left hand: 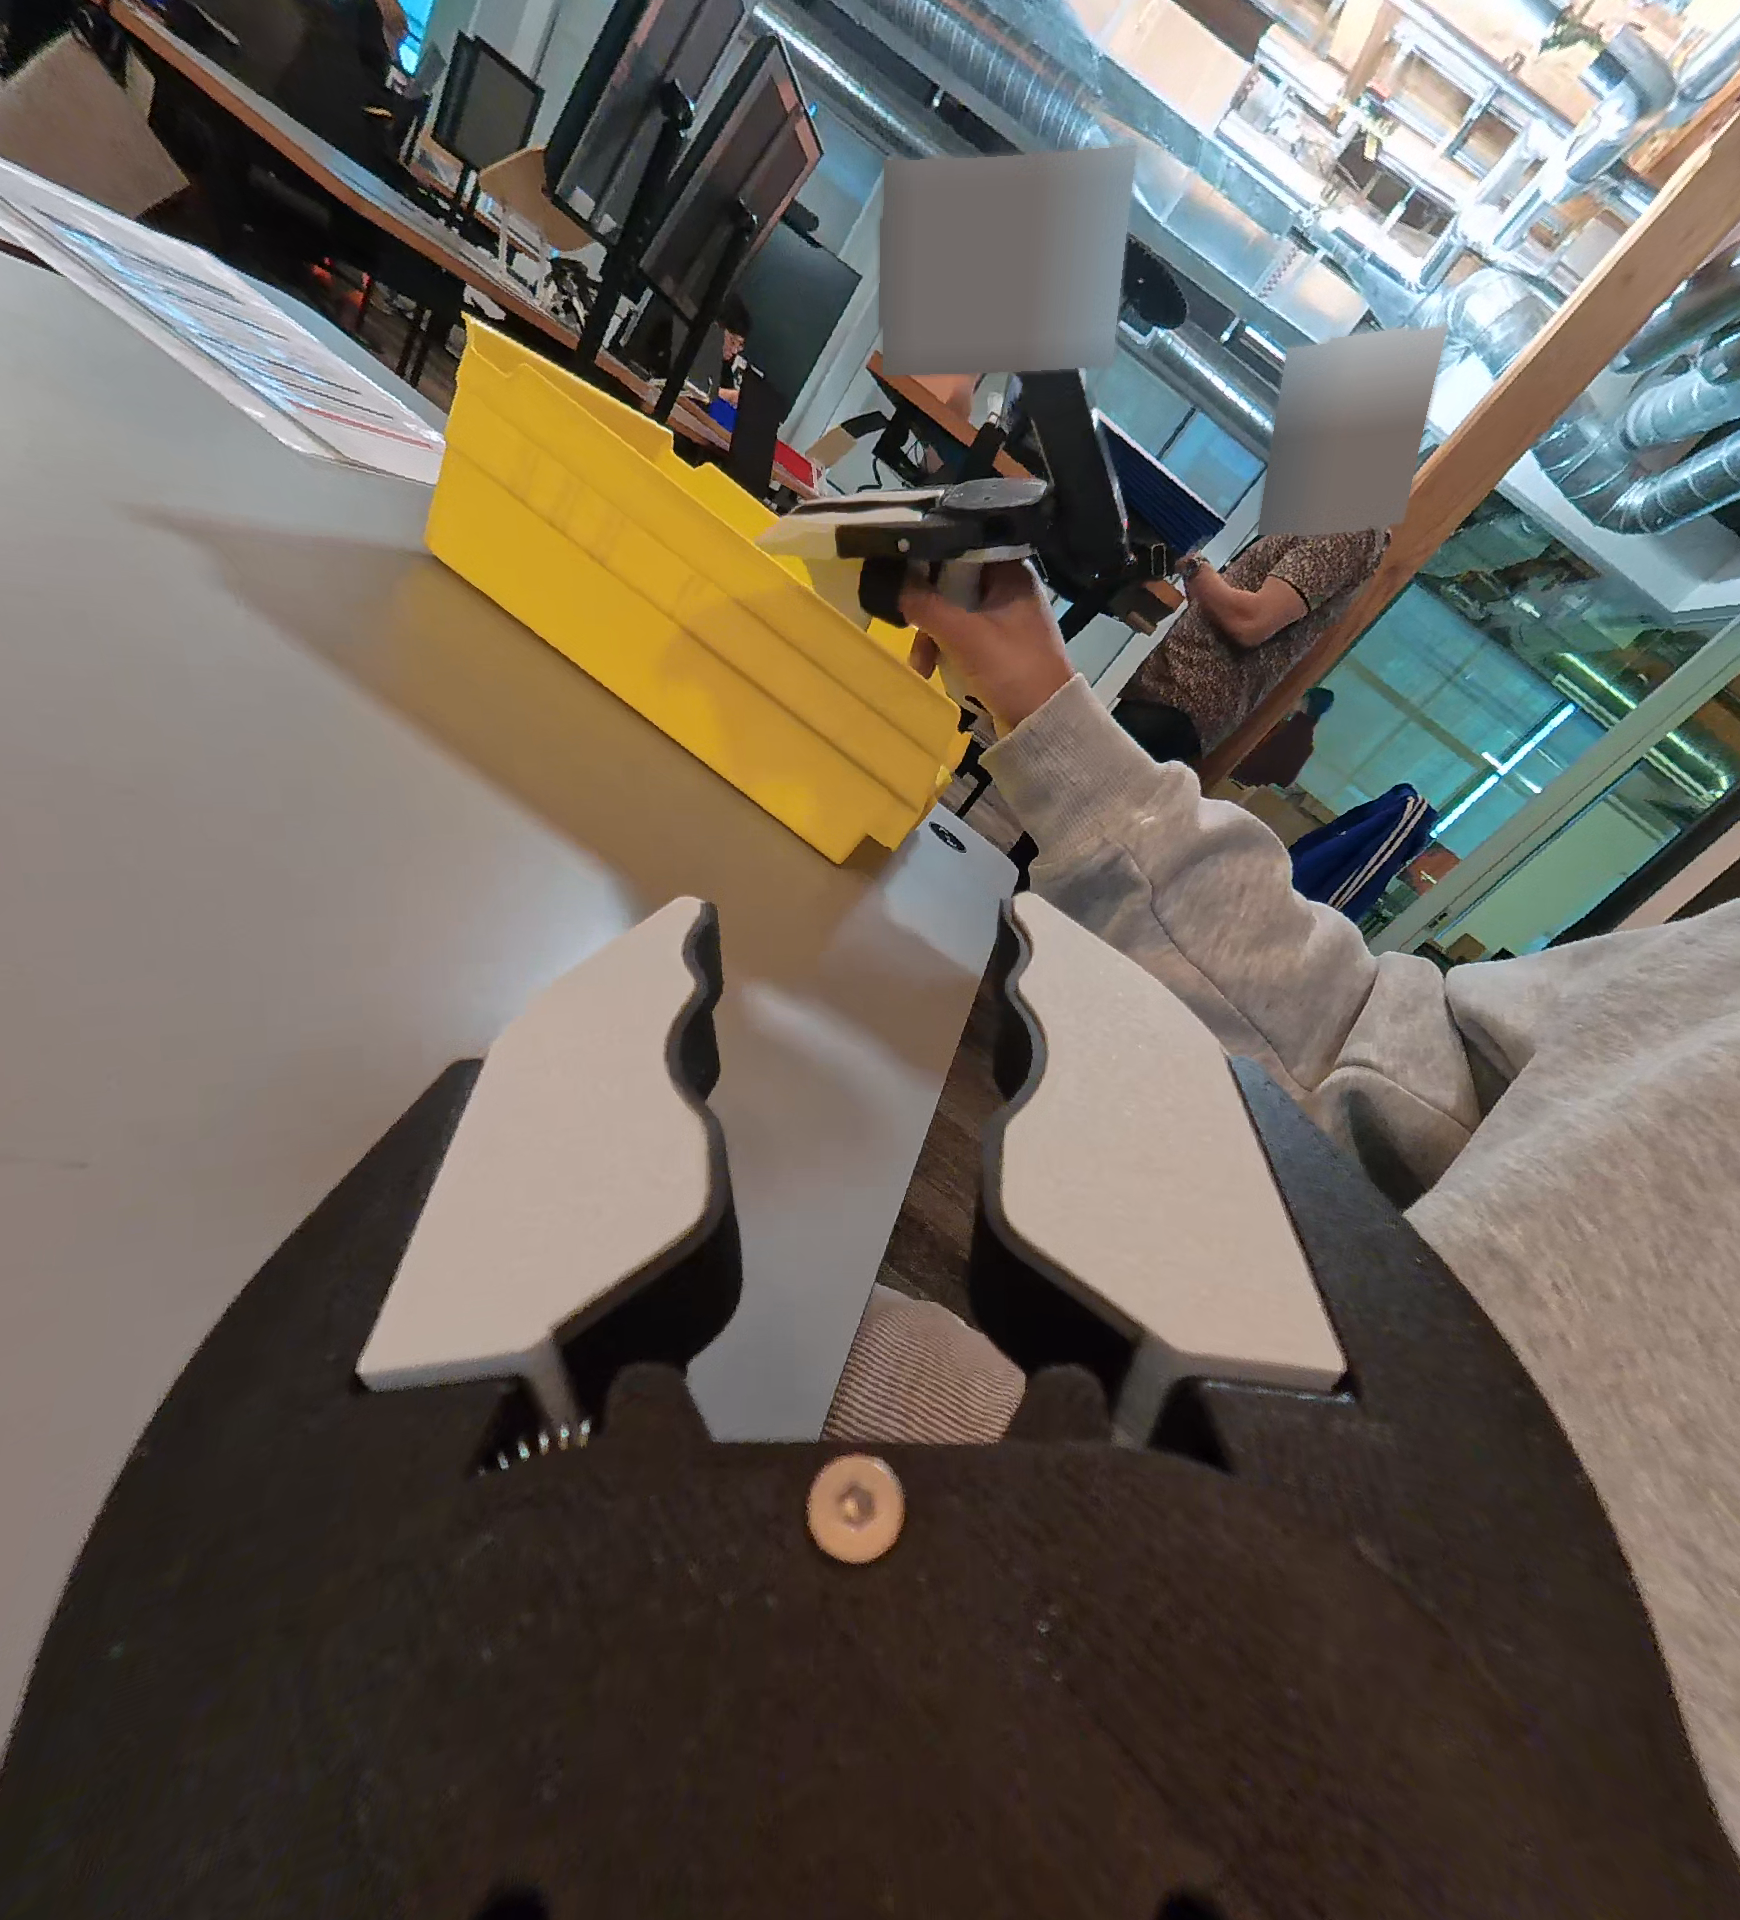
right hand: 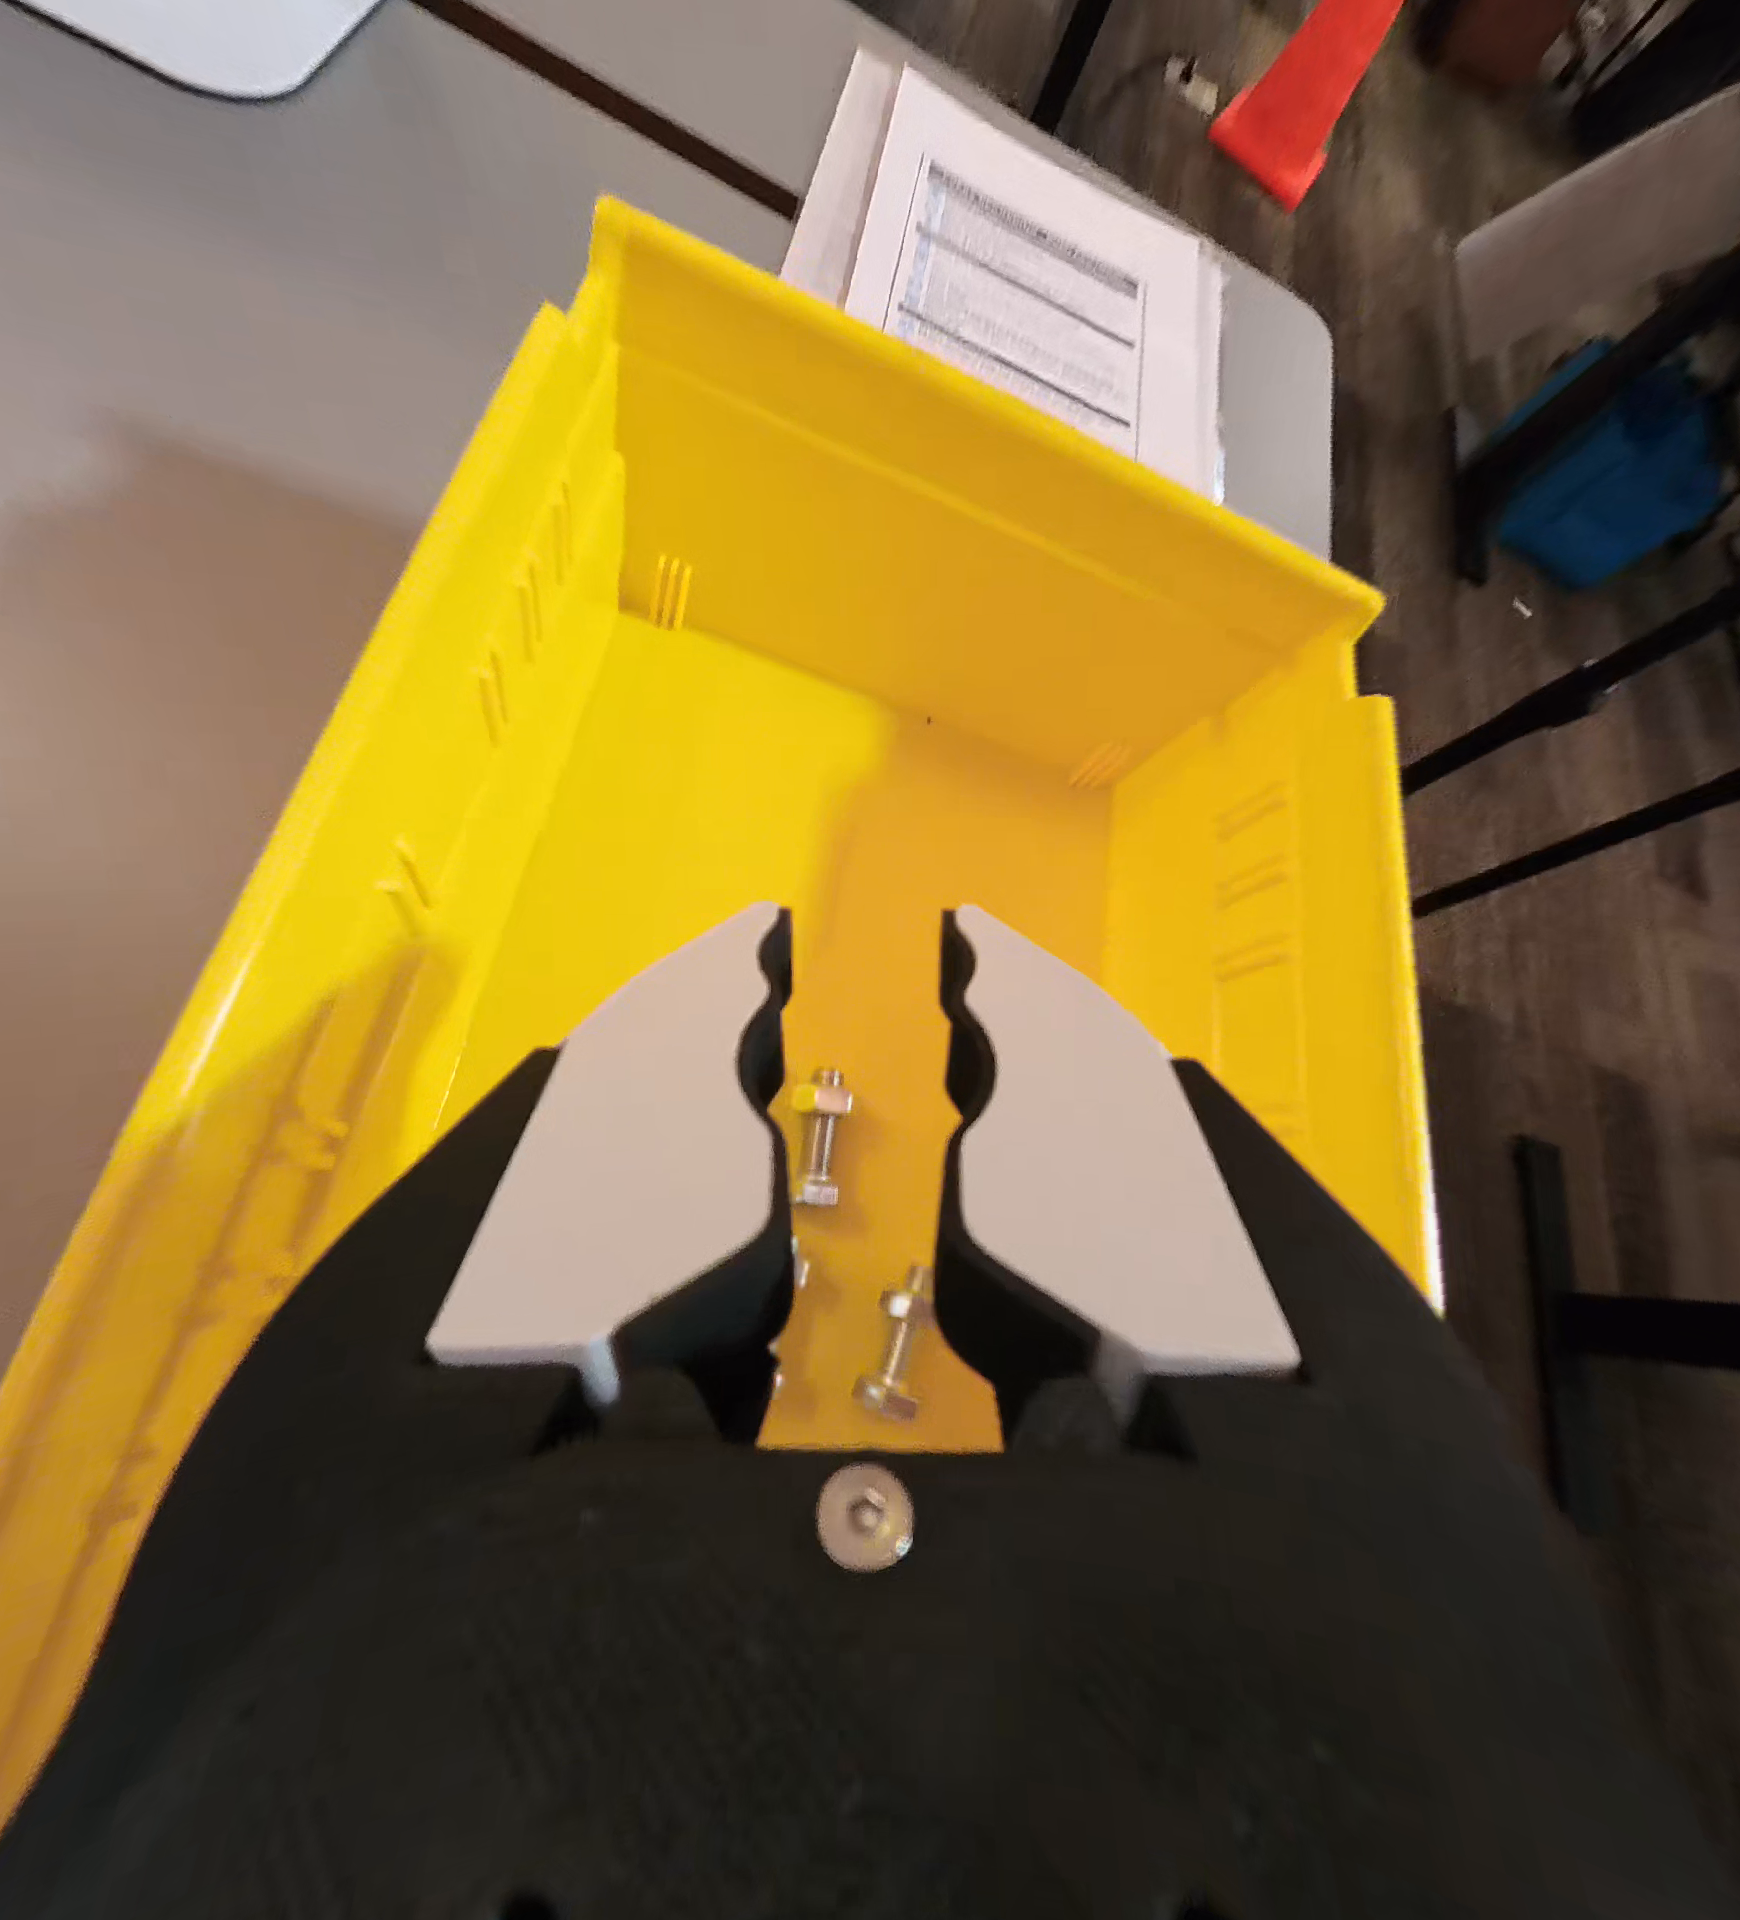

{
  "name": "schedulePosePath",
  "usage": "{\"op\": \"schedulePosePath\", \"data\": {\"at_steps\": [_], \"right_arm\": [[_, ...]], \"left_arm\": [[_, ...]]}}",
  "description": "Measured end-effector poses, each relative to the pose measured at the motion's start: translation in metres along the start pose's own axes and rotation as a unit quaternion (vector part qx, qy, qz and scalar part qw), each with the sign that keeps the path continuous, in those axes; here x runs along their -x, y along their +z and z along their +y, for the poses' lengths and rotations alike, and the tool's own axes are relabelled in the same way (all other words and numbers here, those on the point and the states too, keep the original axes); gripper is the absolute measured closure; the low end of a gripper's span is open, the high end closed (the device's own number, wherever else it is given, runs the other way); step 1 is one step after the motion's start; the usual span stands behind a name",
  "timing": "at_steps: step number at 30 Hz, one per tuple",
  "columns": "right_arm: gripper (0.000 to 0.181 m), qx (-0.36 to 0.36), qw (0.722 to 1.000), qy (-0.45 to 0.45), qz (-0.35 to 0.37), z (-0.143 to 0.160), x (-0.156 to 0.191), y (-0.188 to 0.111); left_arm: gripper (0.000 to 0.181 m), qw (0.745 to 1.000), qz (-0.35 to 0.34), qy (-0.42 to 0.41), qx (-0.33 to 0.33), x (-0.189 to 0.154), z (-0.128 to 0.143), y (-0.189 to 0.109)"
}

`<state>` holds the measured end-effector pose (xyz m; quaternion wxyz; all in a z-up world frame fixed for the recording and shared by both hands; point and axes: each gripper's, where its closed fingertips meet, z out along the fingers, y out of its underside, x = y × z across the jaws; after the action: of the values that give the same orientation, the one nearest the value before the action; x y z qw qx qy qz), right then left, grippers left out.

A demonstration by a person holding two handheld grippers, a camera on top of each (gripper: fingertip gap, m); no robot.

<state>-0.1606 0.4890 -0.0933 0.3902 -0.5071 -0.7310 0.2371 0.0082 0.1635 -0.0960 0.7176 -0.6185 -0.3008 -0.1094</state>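
The left gripper [left hand: 855, 925] sits low in its view, its jaws parted and holding nothing, above the near edge of the grey table [left hand: 170, 831]. In the middle of the frame stands a yellow bin [left hand: 637, 582], and at its right end a hand [left hand: 991, 644] in a grey sleeve [left hand: 1188, 883] holds the right gripper [right hand: 866, 914] over it. In the right wrist view this gripper is also open and empty, inside the bin. Between its fingers, two bolts [right hand: 819, 1138] with nuts lie on the bin floor. A printed sheet [right hand: 1032, 301] lies beyond the bin, top of the frame.
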Motion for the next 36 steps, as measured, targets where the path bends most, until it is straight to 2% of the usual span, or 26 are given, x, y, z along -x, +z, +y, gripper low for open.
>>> {"op": "schedulePosePath", "data": {"at_steps": [1, 4, 9, 12, 17, 21, 24, 36], "right_arm": [[0.151, -0.008, 1.0, 0.007, -0.001, -0.002, -0.001, -0.001], [0.15, -0.055, 0.998, 0.039, -0.016, -0.013, -0.002, -0.008], [0.169, -0.167, 0.984, 0.063, -0.009, -0.043, -0.013, -0.036], [0.167, -0.195, 0.978, 0.068, -0.007, -0.052, -0.016, -0.047], [0.16, -0.171, 0.983, 0.056, -0.025, -0.048, -0.009, -0.044], [0.168, -0.174, 0.985, 0.016, -0.005, -0.05, -0.006, -0.047], [0.181, -0.168, 0.986, -0.019, 0.005, -0.049, -0.001, -0.046], [0.181, -0.139, 0.99, -0.013, -0.007, -0.038, 0.004, -0.036]], "left_arm": [[0.13, 1.0, 0.0, -0.002, 0.001, 0.0, 0.001, 0.0], [0.13, 1.0, 0.004, -0.004, 0.007, -0.002, 0.003, 0.002], [0.13, 0.999, -0.009, 0.04, 0.027, -0.001, 0.007, 0.002], [0.13, 0.997, -0.012, 0.062, 0.04, -0.003, 0.011, 0.003], [0.13, 0.994, -0.008, 0.088, 0.063, -0.007, 0.02, 0.007], [0.131, 0.992, -0.015, 0.107, 0.065, -0.006, 0.019, 0.005], [0.132, 0.993, -0.019, 0.1, 0.055, -0.004, 0.014, 0.003], [0.134, 0.994, -0.03, 0.095, 0.037, 0.001, 0.005, -0.002]]}}
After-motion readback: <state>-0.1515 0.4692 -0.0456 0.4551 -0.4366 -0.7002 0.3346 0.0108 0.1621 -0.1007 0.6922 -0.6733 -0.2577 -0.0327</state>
